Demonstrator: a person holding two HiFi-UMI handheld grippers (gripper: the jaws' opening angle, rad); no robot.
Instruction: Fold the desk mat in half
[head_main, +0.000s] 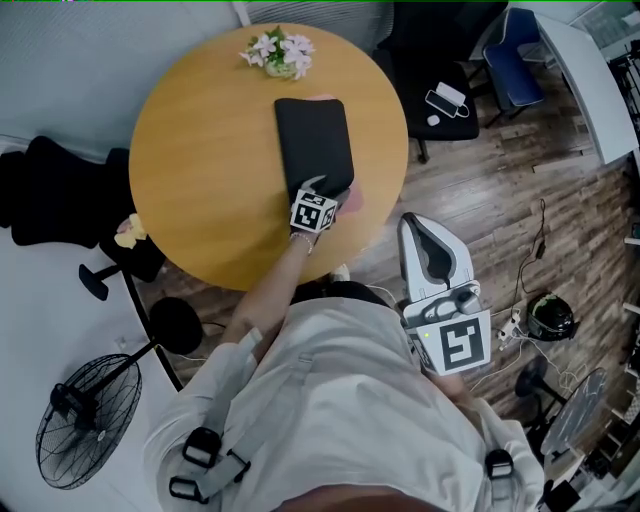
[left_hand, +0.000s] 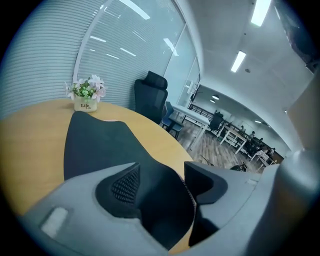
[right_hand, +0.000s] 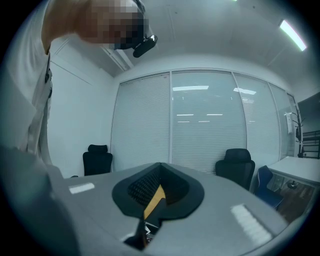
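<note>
Black desk mat (head_main: 314, 140) sits in my released left gripper (left_hand: 162, 174); right gripper (right_hand: 153, 194) clenched, empty. Unpressed, the fold may spring open.

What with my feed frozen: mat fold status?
Left claw open at desk mat's near edge. Right claw shut, empty. Mat lies folded. Flowers clear of it.

Black desk mat (head_main: 313, 140) (folded) on round table (head_main: 200, 180), left tongs (head_main: 318, 190) at its near edge, flowers (head_main: 280, 52) beyond
</note>
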